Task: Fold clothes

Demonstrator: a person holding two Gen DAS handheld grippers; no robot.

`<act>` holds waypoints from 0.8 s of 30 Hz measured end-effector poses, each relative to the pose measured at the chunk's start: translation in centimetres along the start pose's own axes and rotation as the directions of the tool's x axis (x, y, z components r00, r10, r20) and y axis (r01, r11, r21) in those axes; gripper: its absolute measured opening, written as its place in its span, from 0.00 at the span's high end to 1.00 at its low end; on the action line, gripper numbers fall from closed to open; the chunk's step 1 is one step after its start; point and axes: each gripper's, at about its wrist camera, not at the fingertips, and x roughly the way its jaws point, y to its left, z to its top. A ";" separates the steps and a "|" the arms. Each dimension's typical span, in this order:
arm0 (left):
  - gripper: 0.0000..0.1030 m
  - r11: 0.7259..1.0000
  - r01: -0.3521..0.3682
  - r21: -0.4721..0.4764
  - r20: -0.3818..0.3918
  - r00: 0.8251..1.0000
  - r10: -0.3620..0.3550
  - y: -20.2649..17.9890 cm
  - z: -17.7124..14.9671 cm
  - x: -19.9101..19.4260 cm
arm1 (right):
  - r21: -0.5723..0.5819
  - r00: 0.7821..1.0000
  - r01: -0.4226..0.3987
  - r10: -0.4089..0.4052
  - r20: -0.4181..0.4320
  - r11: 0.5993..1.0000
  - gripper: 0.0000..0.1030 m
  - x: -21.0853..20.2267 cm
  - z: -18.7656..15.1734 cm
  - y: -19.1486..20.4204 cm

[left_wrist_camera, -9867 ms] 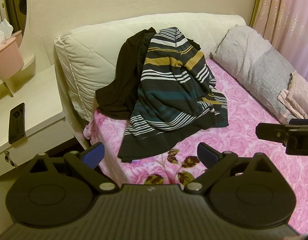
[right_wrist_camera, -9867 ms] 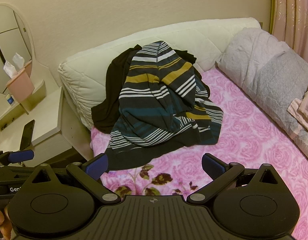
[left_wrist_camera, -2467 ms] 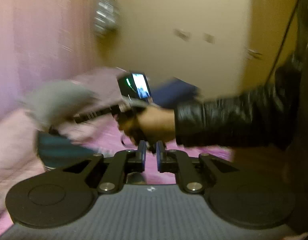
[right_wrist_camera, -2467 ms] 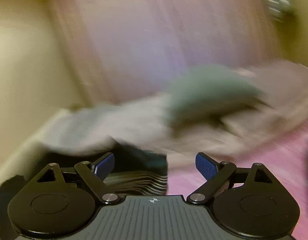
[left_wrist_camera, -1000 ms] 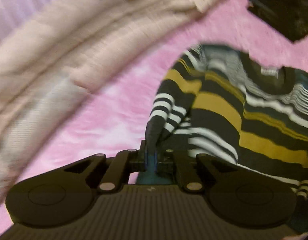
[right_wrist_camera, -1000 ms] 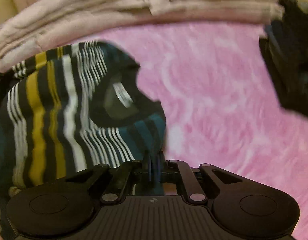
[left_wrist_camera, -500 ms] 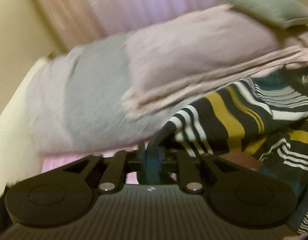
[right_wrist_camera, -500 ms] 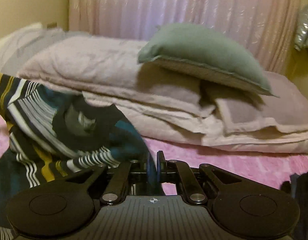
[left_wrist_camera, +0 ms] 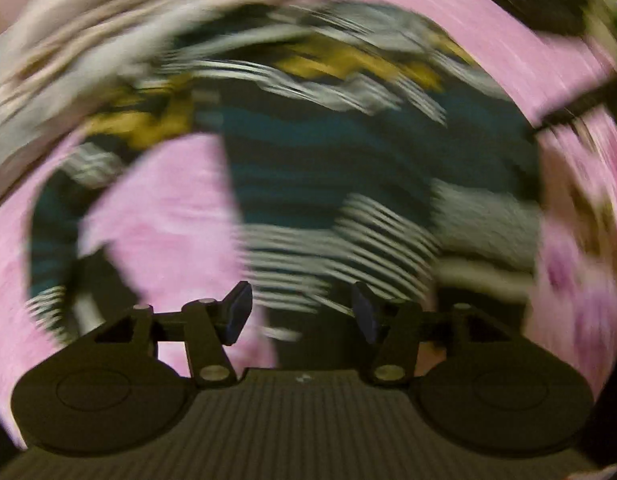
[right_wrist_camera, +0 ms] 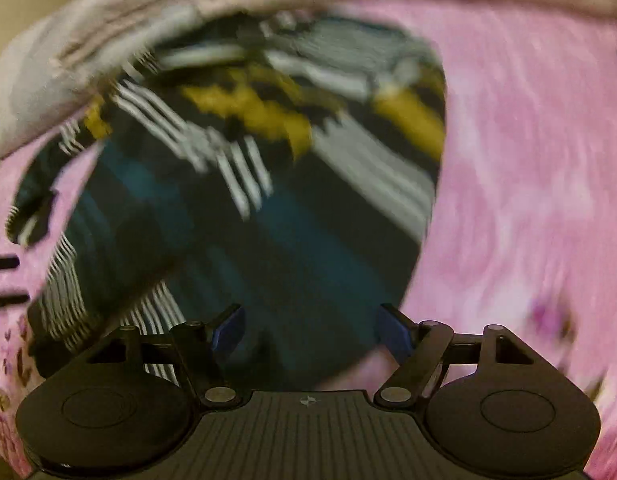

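The striped sweater [left_wrist_camera: 328, 160], dark with teal, yellow and white bands, lies spread on the pink bed sheet [left_wrist_camera: 168, 200]. It also shows in the right wrist view [right_wrist_camera: 248, 200]. Both views are blurred by motion. My left gripper [left_wrist_camera: 300, 316] is open and empty above the sweater's lower edge. My right gripper [right_wrist_camera: 308, 330] is open and empty above the sweater's dark lower part. One sleeve [left_wrist_camera: 56, 216] curves down at the left.
Folded pale bedding [right_wrist_camera: 108, 40] lies along the far edge of the bed, behind the sweater. A dark garment [left_wrist_camera: 548, 0] lies at the top right in the left wrist view. Bare pink sheet [right_wrist_camera: 528, 160] lies to the right of the sweater.
Both grippers were shut on the sweater and held it up. Now both are open and the sweater lies flat on the bed. Both cameras have tipped down toward the bed.
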 end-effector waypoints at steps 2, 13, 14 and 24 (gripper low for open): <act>0.48 0.996 0.003 0.092 -0.020 1.000 -0.002 -2.0 -0.9 1.8 | 0.099 0.999 0.026 -0.024 -0.021 0.995 0.27 1.7 -1.6 -0.3; 0.92 0.966 0.108 0.233 -0.038 0.994 -0.102 -8.8 0.5 -2.9 | 0.075 0.996 0.008 -0.014 0.084 0.997 0.93 -3.7 -0.7 -5.6; 0.92 0.960 0.135 0.246 -0.035 0.991 -0.130 -10.2 1.0 -4.0 | 0.066 0.994 0.034 -0.041 0.101 0.997 0.93 -5.5 -0.8 -7.2; 0.90 0.901 0.343 0.264 0.003 0.934 -0.356 -27.1 6.8 -7.4 | -0.041 0.937 0.287 -0.272 0.219 0.957 0.91 -14.2 2.2 -20.1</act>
